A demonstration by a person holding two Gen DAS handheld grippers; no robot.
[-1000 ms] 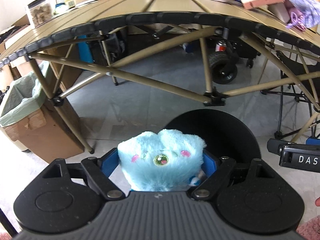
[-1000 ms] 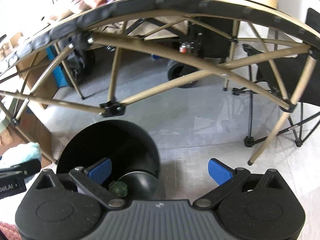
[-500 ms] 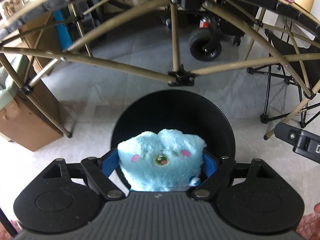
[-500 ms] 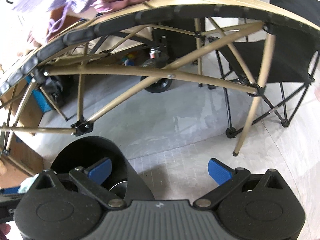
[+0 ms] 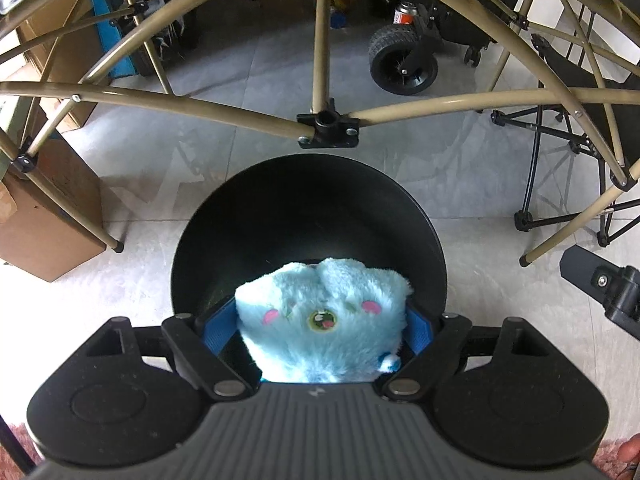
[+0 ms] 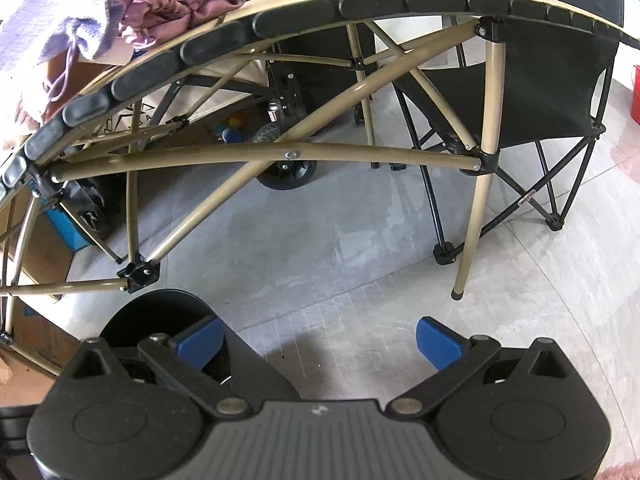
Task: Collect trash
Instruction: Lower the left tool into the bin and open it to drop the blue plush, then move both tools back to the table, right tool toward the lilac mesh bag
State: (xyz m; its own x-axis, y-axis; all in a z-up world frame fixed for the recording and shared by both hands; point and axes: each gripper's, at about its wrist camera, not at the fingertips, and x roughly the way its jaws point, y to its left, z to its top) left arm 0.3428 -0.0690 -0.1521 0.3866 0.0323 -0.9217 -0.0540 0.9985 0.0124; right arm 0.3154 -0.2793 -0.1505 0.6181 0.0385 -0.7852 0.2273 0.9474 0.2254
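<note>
A fluffy light-blue plush toy (image 5: 320, 320) with pink cheeks is clamped between the blue pads of my left gripper (image 5: 318, 326), which is shut on it. The toy hangs over the mouth of a round black bin (image 5: 308, 216) standing on the floor under the table's edge. In the right wrist view my right gripper (image 6: 319, 342) stands open with nothing between its blue pads, over bare floor just right of the same black bin (image 6: 160, 312), whose rim shows at lower left. A part of the right gripper (image 5: 604, 280) shows at the right edge of the left wrist view.
A tan folding table frame (image 5: 324, 120) with crossed bars arches over the bin. Cardboard boxes (image 5: 44, 216) stand at the left, a wheeled cart (image 5: 400, 60) behind, a black folding chair (image 6: 540, 92) to the right. Purple and pink cloths (image 6: 132, 12) lie on the tabletop.
My left gripper has carried the plush toy forward and downward, tilting until the toy is over the bin's opening. My right gripper has rolled and shifted to the right, away from the bin.
</note>
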